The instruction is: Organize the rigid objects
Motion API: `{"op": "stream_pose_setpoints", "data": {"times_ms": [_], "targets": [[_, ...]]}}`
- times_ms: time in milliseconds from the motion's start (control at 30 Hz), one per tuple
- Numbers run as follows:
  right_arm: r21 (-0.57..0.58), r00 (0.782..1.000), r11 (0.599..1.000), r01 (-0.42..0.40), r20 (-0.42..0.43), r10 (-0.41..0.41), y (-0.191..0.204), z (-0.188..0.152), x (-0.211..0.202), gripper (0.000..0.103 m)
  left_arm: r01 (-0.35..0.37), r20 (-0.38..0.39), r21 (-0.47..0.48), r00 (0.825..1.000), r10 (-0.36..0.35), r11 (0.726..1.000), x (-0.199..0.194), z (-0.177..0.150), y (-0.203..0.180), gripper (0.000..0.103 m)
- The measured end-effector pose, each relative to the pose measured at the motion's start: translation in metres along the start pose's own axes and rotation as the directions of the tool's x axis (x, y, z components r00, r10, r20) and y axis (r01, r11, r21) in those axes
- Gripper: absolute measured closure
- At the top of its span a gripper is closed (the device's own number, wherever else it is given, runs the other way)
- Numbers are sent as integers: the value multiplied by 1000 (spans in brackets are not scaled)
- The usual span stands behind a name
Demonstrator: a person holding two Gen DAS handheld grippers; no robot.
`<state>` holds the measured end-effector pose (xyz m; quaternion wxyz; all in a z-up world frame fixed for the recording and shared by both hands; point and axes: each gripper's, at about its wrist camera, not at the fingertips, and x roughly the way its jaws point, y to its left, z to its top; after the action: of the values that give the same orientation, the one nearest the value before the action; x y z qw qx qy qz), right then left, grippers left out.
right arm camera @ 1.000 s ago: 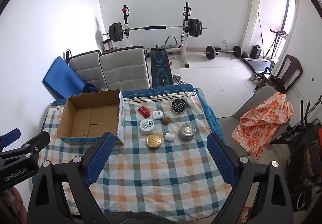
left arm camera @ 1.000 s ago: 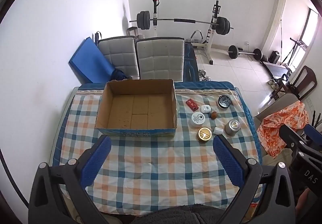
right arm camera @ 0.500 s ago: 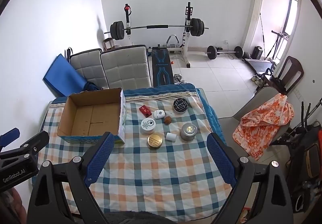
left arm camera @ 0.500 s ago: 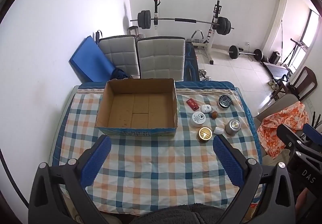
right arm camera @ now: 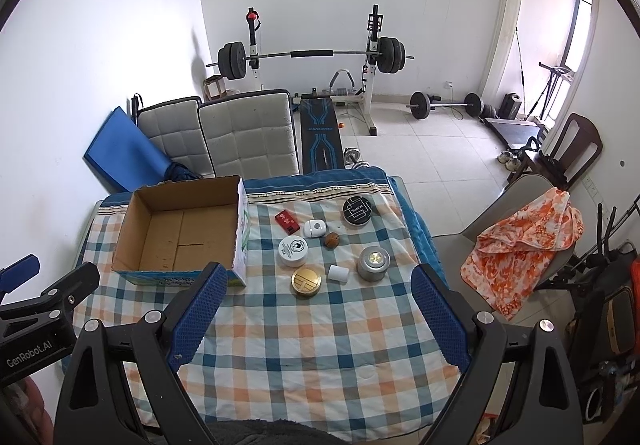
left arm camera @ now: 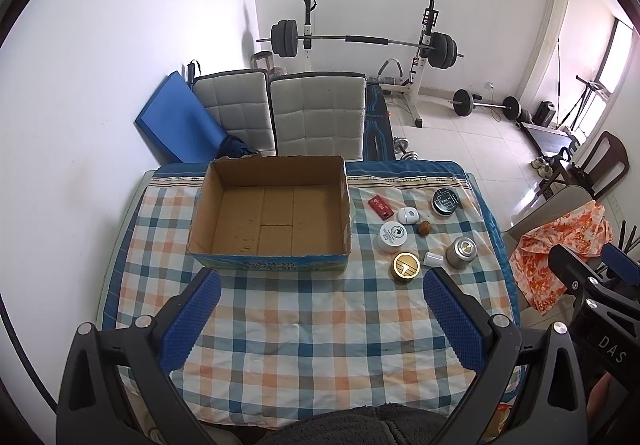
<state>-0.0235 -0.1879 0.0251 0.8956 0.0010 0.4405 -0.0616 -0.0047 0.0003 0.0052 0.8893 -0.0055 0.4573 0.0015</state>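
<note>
We have the open brown cardboard box (left arm camera: 269,219) sitting at the middle of the left wrist frame, on the checked cloth of the tabletop (left arm camera: 304,333), nothing visible inside it. Just to its right in that frame lies our cluster of small things: a flat red rectangular case (left arm camera: 380,205) at the top, a small white rounded case (left arm camera: 407,214) beside it, and a round black tin (left arm camera: 444,202) further right. Below those we see a white round jar with a printed lid (left arm camera: 392,236), a small brown ball (left arm camera: 424,228), a gold-lidded round tin (left arm camera: 405,266), a little white cylinder lying on its side (left arm camera: 432,259) and a silver metal canister (left arm camera: 461,252). All eight rest on the cloth, close together; whether any touch, we cannot tell.

The left hand-held gripper (left arm camera: 320,311) hovers at the bottom of its frame above bare cloth, blue pads spread wide, grasping nothing. In the right wrist frame, the right hand-held gripper (right arm camera: 318,311) is likewise released, its pads wide apart, with the gold tin and white cylinder just above the gap in the picture.

Behind the tabletop stand two grey padded chairs (right arm camera: 248,137), a blue folded mat (right arm camera: 120,155) leaning at the left, and a barbell rack (right arm camera: 312,55) against the white wall. At right, an orange patterned cloth (right arm camera: 524,241) drapes over a chair.
</note>
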Motion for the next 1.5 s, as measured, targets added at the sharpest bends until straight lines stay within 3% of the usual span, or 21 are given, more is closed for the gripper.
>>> {"op": "stream_pose_setpoints", "data": {"times_ms": [1500], "targets": [[1, 1000, 1000, 0, -4, 0, 0, 12, 3, 8, -8, 18, 2, 1000, 8, 1000, -3, 15, -2, 0]]}}
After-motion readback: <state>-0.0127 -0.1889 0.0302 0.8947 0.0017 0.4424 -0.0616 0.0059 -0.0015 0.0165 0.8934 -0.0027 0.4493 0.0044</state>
